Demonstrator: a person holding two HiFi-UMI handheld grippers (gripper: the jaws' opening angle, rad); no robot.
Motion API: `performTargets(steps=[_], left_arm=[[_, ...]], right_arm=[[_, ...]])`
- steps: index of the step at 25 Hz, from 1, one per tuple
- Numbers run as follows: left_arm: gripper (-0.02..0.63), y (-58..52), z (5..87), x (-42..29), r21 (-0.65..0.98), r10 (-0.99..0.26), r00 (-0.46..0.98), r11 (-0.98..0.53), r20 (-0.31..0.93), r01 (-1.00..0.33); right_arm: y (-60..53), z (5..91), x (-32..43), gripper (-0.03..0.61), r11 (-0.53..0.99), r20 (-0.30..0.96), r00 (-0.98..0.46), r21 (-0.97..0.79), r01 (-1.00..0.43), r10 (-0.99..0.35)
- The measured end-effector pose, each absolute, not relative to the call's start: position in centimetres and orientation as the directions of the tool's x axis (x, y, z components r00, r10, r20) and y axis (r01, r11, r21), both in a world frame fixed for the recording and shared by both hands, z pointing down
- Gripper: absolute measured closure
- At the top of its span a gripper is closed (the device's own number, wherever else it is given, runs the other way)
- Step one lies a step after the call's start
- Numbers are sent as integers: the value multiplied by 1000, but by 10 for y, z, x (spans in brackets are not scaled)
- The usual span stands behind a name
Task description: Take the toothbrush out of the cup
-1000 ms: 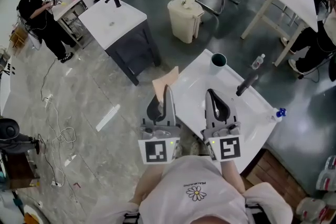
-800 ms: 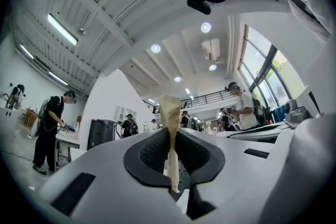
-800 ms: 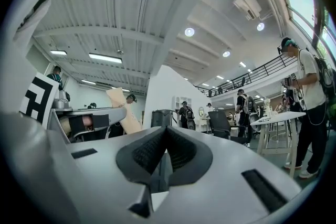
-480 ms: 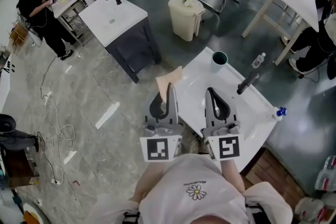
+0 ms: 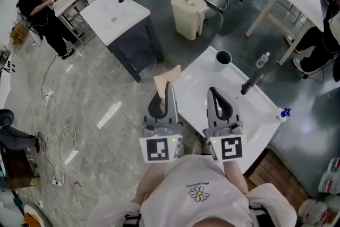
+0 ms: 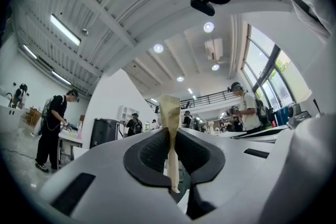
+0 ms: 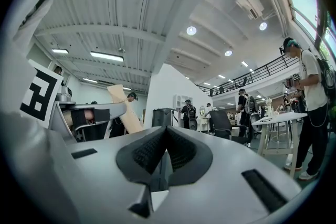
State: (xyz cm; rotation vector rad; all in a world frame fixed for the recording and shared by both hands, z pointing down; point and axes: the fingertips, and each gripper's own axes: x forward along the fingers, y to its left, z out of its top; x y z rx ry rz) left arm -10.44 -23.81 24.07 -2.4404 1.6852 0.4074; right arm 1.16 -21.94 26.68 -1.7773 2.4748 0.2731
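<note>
A dark green cup (image 5: 222, 60) stands at the far end of the white washstand top (image 5: 194, 90); I cannot see what is inside it. My left gripper (image 5: 168, 85) hovers at the top's left edge, shut on a flat tan piece (image 5: 167, 77) like card or a paper sleeve. In the left gripper view that tan piece (image 6: 170, 128) stands upright, pinched between the dark pads of the left gripper (image 6: 170, 136). My right gripper (image 5: 212, 92) hovers over the near part of the top, well short of the cup. The right gripper (image 7: 166, 132) is shut with nothing between its pads.
A black faucet (image 5: 251, 82), a small clear bottle (image 5: 261, 60) and a blue-capped thing (image 5: 283, 113) sit along the top's right side. Beyond are a cream waste bin (image 5: 189, 16), a dark cabinet (image 5: 127, 34), a chair, white tables, a standing person (image 5: 40, 8) and floor cables (image 5: 58, 141).
</note>
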Motion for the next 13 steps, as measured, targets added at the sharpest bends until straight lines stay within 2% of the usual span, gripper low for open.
performTargets(steps=[13], left_arm=[[571,-243,249,-107,16,-902,322,-341,-288,-940]], right_arm=[[-226,273,13,566,310,-161,-321,93,-946,-933]])
